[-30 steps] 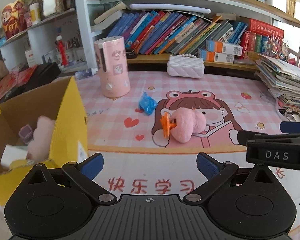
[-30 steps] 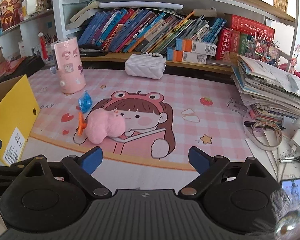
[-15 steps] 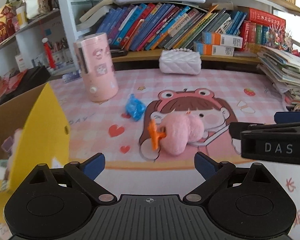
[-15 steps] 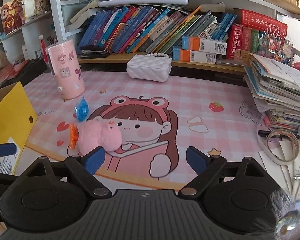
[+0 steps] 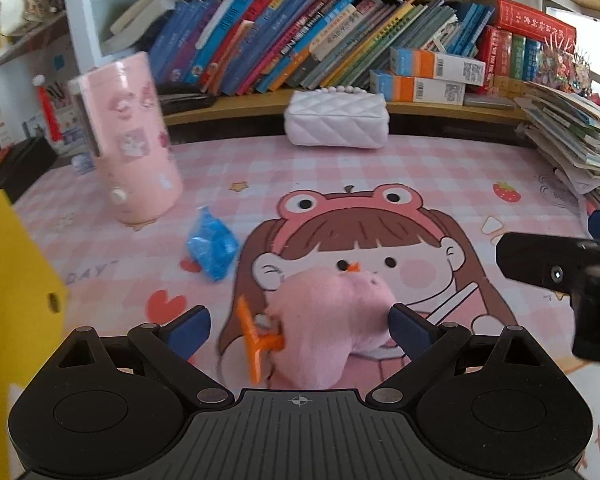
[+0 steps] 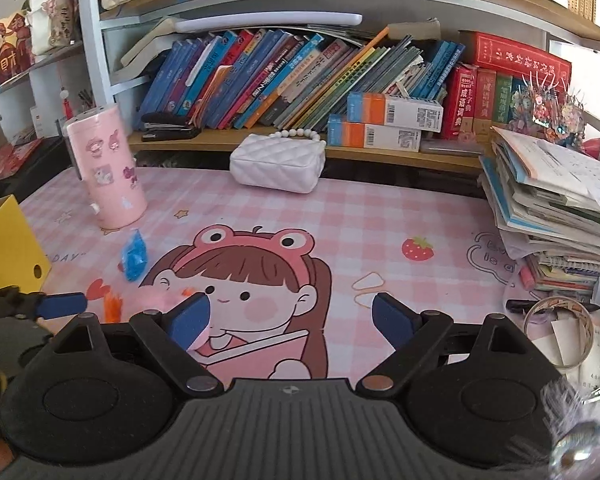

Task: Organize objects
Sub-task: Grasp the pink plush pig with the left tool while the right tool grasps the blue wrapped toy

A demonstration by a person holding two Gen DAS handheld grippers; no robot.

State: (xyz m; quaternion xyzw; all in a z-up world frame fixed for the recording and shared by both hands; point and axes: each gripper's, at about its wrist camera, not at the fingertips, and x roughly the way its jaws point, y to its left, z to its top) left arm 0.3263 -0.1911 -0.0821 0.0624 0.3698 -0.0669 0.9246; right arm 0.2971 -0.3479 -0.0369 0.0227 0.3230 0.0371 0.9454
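A pink plush toy [image 5: 328, 320] with an orange clip [image 5: 252, 340] on its left end lies on the pink cartoon mat [image 5: 380, 168]. My left gripper [image 5: 299, 330] is open and straddles the plush; its right pad sits close beside the plush and its left pad stands clear of the clip. A crumpled blue wrapper [image 5: 213, 246] lies just beyond, to the left. My right gripper [image 6: 291, 320] is open over the mat with nothing between its fingers. In the right wrist view the plush [image 6: 156, 298] is mostly hidden behind the left finger.
A yellow cardboard box [image 5: 12, 280] stands at the left edge. A pink cylinder [image 5: 132, 144] and a white quilted purse [image 5: 336, 120] stand at the back under shelves of books. A pile of books [image 6: 548, 200] and a tape ring [image 6: 560, 336] sit at the right.
My left gripper has moved forward and down from beside the yellow box until the plush lies between its fingers. The right gripper has crept forward over the mat, still open.
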